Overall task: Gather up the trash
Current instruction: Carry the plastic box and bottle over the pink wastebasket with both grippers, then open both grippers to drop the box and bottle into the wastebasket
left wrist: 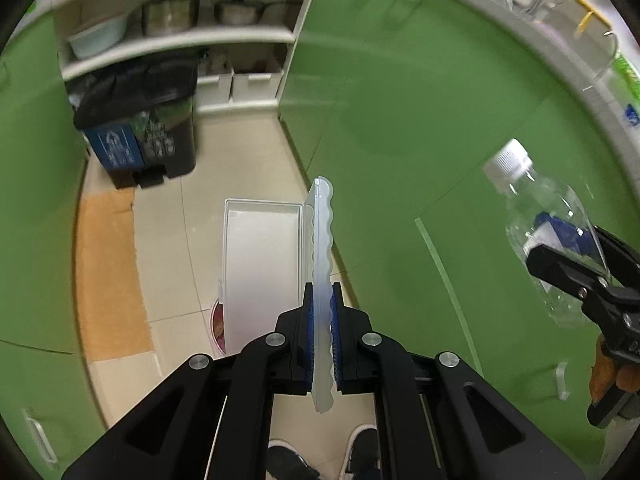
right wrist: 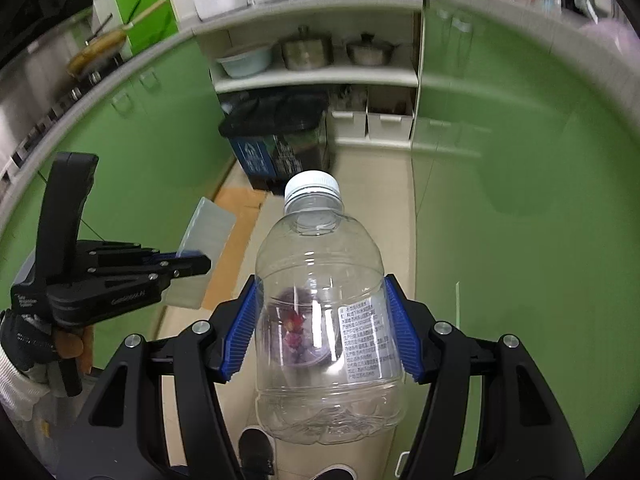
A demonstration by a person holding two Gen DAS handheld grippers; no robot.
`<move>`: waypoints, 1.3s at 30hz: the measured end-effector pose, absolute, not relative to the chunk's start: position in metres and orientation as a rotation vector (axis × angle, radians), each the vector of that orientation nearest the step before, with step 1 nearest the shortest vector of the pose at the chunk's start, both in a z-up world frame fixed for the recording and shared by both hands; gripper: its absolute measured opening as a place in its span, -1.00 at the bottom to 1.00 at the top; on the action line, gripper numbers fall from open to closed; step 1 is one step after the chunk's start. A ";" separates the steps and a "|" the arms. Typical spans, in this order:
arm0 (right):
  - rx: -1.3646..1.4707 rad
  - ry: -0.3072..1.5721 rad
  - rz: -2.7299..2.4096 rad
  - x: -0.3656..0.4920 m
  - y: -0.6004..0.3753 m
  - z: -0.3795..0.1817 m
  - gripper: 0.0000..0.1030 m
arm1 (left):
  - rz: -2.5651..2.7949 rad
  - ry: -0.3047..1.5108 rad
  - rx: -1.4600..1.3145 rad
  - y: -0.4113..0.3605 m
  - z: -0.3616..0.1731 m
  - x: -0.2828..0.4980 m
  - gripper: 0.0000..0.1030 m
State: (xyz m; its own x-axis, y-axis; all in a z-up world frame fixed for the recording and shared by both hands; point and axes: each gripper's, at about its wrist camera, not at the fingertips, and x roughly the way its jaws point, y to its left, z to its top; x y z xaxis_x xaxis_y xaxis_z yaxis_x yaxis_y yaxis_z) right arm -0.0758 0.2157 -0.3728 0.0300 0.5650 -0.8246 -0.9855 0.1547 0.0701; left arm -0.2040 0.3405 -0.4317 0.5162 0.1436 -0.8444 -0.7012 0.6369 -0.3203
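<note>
Down in this green-cabinet kitchen, both grippers are loaded up with trash. The left gripper (left wrist: 321,336) is clamped tight on the thin edge of a clear hinged plastic clamshell food container (left wrist: 264,264), its blue pads squeezing the wavy-rimmed lid, while the open white tray half hangs out to the left of the jaws. From the right wrist camera you can see the same gripper (right wrist: 192,266) side-on with the translucent container sticking out past its tip, and a gloved hand (right wrist: 36,344) wrapped around the handle.

The right gripper (right wrist: 320,332) is holding an empty clear plastic bottle with a white screw cap (right wrist: 320,304). Blue ribbed pads press on both sides of the bottle's body, cap pointing away from the camera, printed label facing right. In the left view that bottle (left wrist: 540,224) shows up at the right edge, tilted, in the other black gripper (left wrist: 568,268).

Straight ahead, against the open white shelving, sits a black trash bin with a blue recycling label (left wrist: 138,120), lined with a black bag, well apart from both grippers. Steel pots (right wrist: 306,50) sit on the shelf above it. Beige tile floor (left wrist: 240,152) below, with a flat piece of cardboard (left wrist: 108,276) lying on it, and dark shoes (left wrist: 360,452) showing at the bottom.
</note>
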 end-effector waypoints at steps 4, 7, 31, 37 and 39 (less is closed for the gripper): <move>-0.642 0.860 1.319 -0.070 0.223 -0.423 0.18 | 0.599 0.891 -0.744 0.355 -0.481 -0.206 0.11; -0.646 0.863 1.315 -0.065 0.229 -0.446 0.18 | 0.612 0.864 -0.746 0.360 -0.499 -0.210 0.89; -0.823 0.944 1.487 -0.141 0.304 -0.518 0.18 | 0.777 0.785 -0.831 0.394 -0.478 -0.307 0.90; -0.873 0.949 1.511 -0.154 0.320 -0.551 0.20 | 0.813 0.772 -0.845 0.392 -0.492 -0.326 0.90; -0.887 0.951 1.511 -0.155 0.324 -0.561 0.34 | 0.822 0.767 -0.846 0.392 -0.495 -0.329 0.90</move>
State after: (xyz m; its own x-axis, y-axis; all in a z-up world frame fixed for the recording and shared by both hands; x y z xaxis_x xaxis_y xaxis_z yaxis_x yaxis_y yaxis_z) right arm -0.1551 0.3243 -0.5613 -0.1313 0.3915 -0.9108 -0.9905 -0.0896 0.1043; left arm -0.3290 0.3921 -0.4948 0.4656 0.3022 -0.8318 -0.8506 0.4121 -0.3265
